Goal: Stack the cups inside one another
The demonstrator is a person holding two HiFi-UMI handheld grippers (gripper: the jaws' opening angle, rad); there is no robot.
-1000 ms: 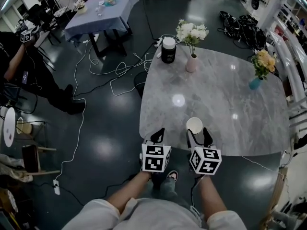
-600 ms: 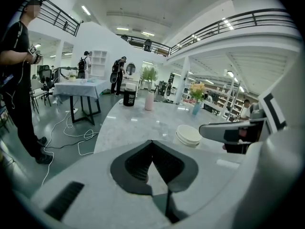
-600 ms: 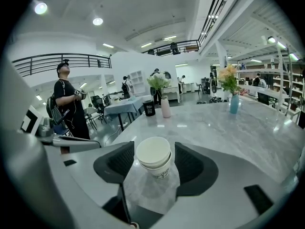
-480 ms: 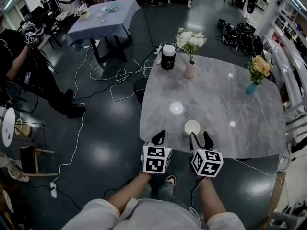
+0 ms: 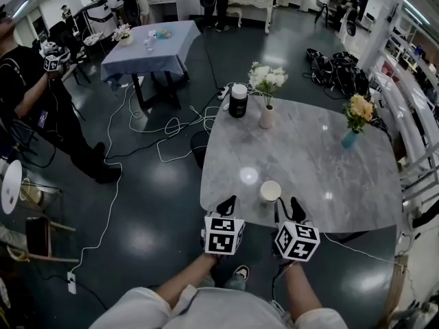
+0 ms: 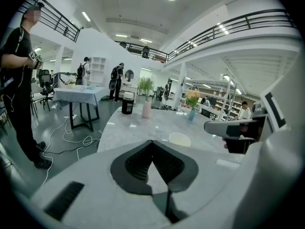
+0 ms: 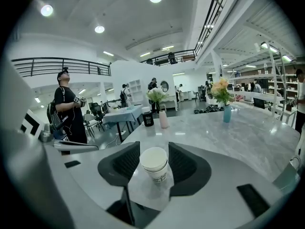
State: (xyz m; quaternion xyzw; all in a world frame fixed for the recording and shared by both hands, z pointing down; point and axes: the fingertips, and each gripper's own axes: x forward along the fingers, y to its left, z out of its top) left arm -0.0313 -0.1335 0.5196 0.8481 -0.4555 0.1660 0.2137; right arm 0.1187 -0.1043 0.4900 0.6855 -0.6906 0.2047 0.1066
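Note:
A white paper cup (image 5: pixel 270 191) stands near the front edge of the grey marble table (image 5: pixel 309 156). In the right gripper view it shows as two cups (image 7: pixel 155 162), one nested in the other. My right gripper (image 5: pixel 288 206) hangs just behind them. Its jaws are closing, and the cups stand in line with the gap (image 7: pixel 153 146), with a thin gap at each pad. My left gripper (image 5: pixel 226 204) hovers at the table's edge to the left of the cups. It is shut on nothing (image 6: pixel 152 141), and the cup (image 6: pixel 179 138) lies ahead to its right.
At the table's far side stand a black jar with a white lid (image 5: pixel 238 100), a pink vase of white flowers (image 5: pixel 266 115) and a blue vase of orange flowers (image 5: pixel 350 138). Cables (image 5: pixel 171 125) lie on the dark floor. A person (image 5: pixel 27 94) stands at the left.
Both grippers have lifted a little and sit slightly nearer to me. The right jaws have narrowed somewhat. The cups have stayed on the table.

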